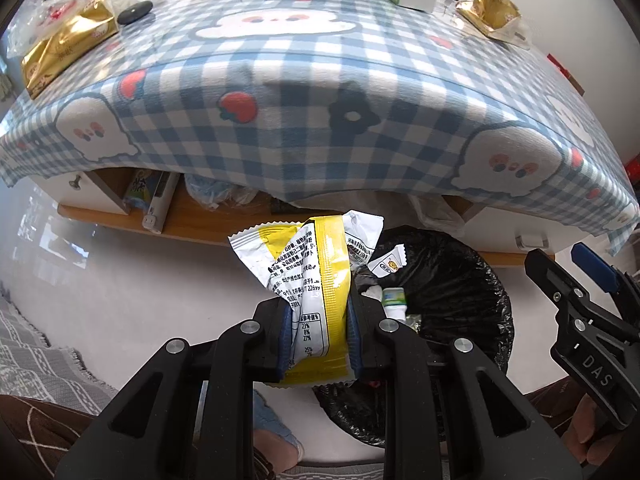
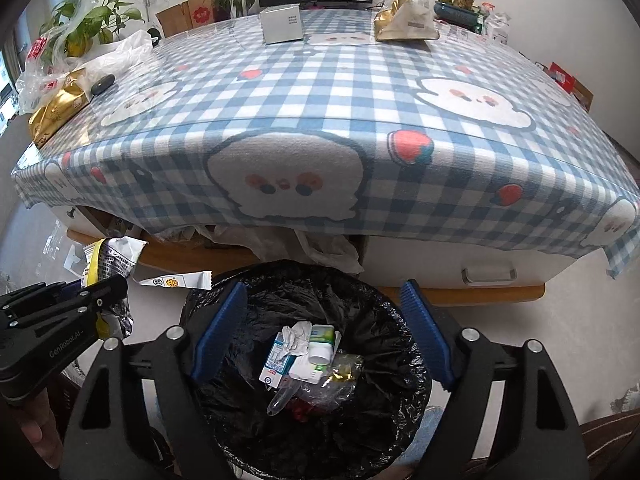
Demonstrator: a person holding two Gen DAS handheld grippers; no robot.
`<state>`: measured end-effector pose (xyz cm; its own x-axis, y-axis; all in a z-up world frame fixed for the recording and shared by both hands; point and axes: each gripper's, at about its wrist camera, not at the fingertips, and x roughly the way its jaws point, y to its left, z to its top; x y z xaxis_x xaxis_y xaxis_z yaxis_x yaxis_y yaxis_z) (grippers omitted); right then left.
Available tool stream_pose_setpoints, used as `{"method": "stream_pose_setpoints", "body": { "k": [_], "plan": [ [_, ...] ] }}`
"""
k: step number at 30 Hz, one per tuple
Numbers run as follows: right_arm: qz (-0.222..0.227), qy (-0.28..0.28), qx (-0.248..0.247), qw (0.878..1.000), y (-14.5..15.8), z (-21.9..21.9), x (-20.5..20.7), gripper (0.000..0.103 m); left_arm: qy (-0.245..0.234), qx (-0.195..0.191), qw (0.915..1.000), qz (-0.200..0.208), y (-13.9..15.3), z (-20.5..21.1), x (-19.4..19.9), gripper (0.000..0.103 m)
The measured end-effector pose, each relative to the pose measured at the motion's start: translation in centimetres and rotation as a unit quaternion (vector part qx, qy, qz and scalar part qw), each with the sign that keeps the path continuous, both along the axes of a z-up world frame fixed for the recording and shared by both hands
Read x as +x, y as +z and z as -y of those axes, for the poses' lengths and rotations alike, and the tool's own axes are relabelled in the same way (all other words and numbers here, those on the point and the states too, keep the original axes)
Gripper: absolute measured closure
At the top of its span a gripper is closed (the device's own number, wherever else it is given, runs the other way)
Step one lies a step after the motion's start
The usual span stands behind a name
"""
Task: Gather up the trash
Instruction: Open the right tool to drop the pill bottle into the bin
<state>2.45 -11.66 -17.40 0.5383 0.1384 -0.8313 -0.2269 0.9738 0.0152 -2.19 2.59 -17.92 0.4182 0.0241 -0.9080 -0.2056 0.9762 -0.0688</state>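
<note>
A crumpled yellow and white snack wrapper stands up between the blue pads of my left gripper, which is shut on it, just left of the bin. The black-lined trash bin sits on the floor below my right gripper, whose jaws stand wide open with nothing between them. Inside the bin lie a white bottle, a small blue and white box and a crumpled tissue. A small white wrapper with a yellow logo is at the bin's far left rim; whether it rests there I cannot tell.
The table under a blue checked cloth rises right behind the bin. On it are gold bags, a white box and plastic bags. Below the cloth are a wooden shelf and a white drawer with a handle.
</note>
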Motion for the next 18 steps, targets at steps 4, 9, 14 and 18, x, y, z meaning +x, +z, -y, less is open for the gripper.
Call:
{"method": "stream_pose_setpoints", "body": {
  "k": [4,9,14,18],
  "plan": [
    [0.006,-0.01,-0.003,1.0,0.7,1.5,0.1,0.016,-0.007,-0.007,0.9999,0.008,0.4,1.2,0.2,0.082],
    [0.005,-0.032,-0.004,0.999,0.8,4.0,0.3,0.012,-0.02,-0.009,0.9997,0.015,0.7,3.2,0.5,0.082],
    [-0.009,-0.061,0.014,0.998,0.3,6.6,0.6,0.009,-0.035,-0.005,0.9992,0.017,0.4,5.4,1.0,0.082],
    [-0.019,-0.078,0.018,0.997,-0.1,8.2,0.8,0.008,-0.047,-0.004,0.9988,0.016,-0.1,6.9,1.4,0.082]
  ]
}}
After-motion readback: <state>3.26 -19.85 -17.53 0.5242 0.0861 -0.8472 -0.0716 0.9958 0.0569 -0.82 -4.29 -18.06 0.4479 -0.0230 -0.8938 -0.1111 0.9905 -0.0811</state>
